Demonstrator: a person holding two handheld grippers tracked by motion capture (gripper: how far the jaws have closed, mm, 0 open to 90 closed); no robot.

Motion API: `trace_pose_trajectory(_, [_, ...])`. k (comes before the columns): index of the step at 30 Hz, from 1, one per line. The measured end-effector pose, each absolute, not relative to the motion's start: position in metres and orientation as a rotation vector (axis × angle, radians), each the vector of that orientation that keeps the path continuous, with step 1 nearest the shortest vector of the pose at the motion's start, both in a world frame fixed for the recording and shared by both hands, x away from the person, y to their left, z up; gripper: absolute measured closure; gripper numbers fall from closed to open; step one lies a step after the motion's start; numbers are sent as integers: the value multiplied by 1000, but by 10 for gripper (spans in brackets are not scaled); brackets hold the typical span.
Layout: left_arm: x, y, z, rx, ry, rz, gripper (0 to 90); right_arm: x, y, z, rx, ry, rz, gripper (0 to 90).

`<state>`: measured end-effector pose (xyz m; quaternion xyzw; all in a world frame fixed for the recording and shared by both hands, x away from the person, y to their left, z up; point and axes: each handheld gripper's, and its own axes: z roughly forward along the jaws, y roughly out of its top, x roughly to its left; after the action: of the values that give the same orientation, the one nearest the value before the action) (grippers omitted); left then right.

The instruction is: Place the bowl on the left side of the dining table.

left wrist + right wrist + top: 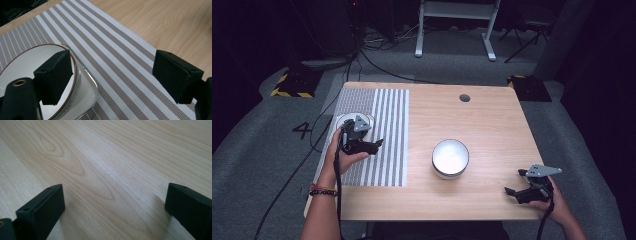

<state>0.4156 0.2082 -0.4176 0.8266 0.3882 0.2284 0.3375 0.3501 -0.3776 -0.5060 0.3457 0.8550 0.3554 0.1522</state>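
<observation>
A white round dish with a thin brown rim (22, 67) sits on the striped placemat (120, 57) at the table's left; in the high view the dish (347, 120) is partly covered by my left gripper (371, 146). That left gripper (112, 72) is open wide, one jaw over the dish and the other over the mat, with nothing held. A white bowl (450, 156) stands alone mid-table. My right gripper (515, 182) hovers near the front right corner; in its own view the right gripper (115, 205) is open over bare wood (100, 157).
The wooden table (492, 125) has a small dark grommet hole (464, 98) near its back edge. The grey and white placemat (387, 130) covers the left third. Cables and a white desk frame (457, 25) lie on the floor beyond.
</observation>
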Motion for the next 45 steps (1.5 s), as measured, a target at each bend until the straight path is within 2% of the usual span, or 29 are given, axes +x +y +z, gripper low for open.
trace_pose_trajectory(36, [384,168,-418,2227,858,652,163,350,-378,-506,992,2453,1019,28])
trace_pose_trajectory(45, [377,157,-420,2298,786,671,163,350,-378,-506,992,2453,1020,28])
